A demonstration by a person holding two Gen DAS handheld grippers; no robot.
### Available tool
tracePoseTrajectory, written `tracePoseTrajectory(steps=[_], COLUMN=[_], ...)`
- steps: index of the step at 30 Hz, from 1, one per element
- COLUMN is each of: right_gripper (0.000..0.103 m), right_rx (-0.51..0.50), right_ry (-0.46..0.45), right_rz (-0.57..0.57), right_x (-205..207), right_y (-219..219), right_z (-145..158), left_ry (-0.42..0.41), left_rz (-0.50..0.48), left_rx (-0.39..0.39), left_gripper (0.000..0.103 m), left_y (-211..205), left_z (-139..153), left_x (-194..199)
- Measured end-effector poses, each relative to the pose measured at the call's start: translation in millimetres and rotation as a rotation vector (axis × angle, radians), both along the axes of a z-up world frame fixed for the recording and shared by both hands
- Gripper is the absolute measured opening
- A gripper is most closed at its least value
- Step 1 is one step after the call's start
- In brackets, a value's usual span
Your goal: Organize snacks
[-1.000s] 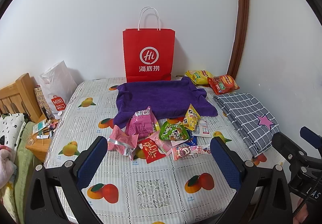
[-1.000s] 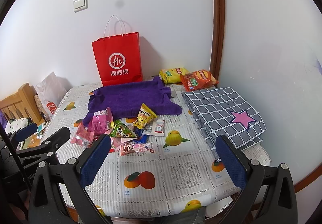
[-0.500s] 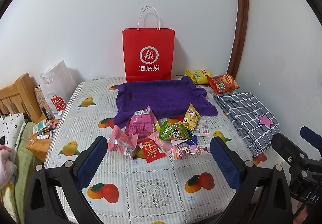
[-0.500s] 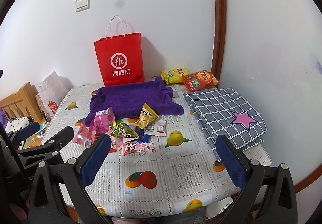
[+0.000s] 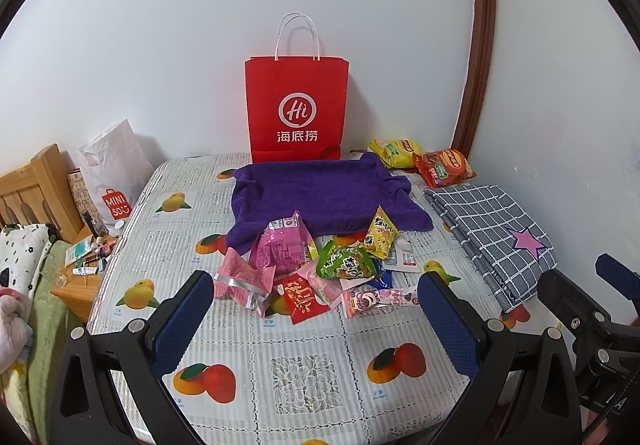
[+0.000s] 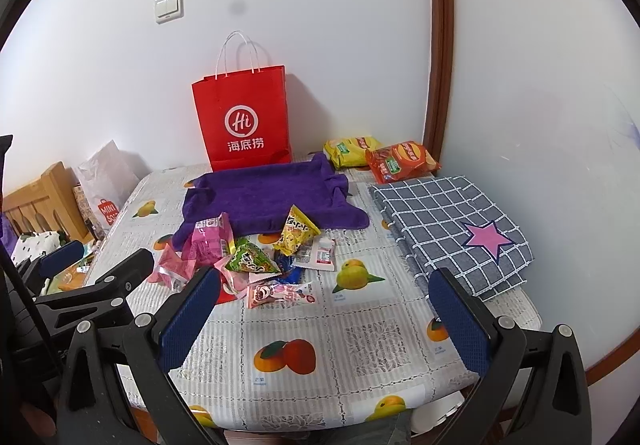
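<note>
Left gripper (image 5: 316, 319): jaws spread wide, empty, held above the near table edge
Right gripper (image 6: 326, 319): jaws also wide apart, nothing between them
Snack pile (image 5: 320, 269): loose packets heaped mid-table, its far packets lying on the purple towel's (image 5: 320, 193) near edge
Chip bags (image 5: 424, 161): yellow and red, far right corner, apart from the pile
Red paper bag (image 5: 296, 109): upright against the wall behind the towel
Checked cloth (image 5: 492, 225): folded, right side of the table (image 5: 300, 373)

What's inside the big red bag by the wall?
That cannot be seen. The red paper bag stands upright against the wall behind the purple towel, and both cameras see only its front and white handles. Its open top faces up, hiding whatever is inside.
</note>
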State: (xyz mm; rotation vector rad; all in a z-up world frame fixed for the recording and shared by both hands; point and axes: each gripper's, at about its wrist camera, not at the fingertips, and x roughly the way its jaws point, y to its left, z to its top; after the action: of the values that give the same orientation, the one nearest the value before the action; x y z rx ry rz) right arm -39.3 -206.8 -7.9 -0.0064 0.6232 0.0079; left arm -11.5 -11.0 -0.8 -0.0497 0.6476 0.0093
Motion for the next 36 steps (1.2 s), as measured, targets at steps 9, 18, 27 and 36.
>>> tracePoseTrajectory(steps=[9,18,27,36], right_gripper=[0.102,0.102,0.102,0.092], right_rx=[0.001,-0.005,0.003,0.011], right_ry=[0.006,0.025,0.097,0.243], right_rz=[0.004,-0.003,-0.022,0.039], right_x=[3,14,48,99], right_y=[0,1,-3,-1], right_z=[-3,-11,-46,-111], left_ry=[0.008,0.030,0.126,0.251], left_rz=[-0.005,-0.014,0.036,0.121], left_rx=[0.001,-0.014,-0.023,-0.041], left_gripper=[0.103,0.103,0.103,0.103], left_y=[0,2,22,61], left_z=[-1,-7,-47,-109], left_x=[2,12,49,89])
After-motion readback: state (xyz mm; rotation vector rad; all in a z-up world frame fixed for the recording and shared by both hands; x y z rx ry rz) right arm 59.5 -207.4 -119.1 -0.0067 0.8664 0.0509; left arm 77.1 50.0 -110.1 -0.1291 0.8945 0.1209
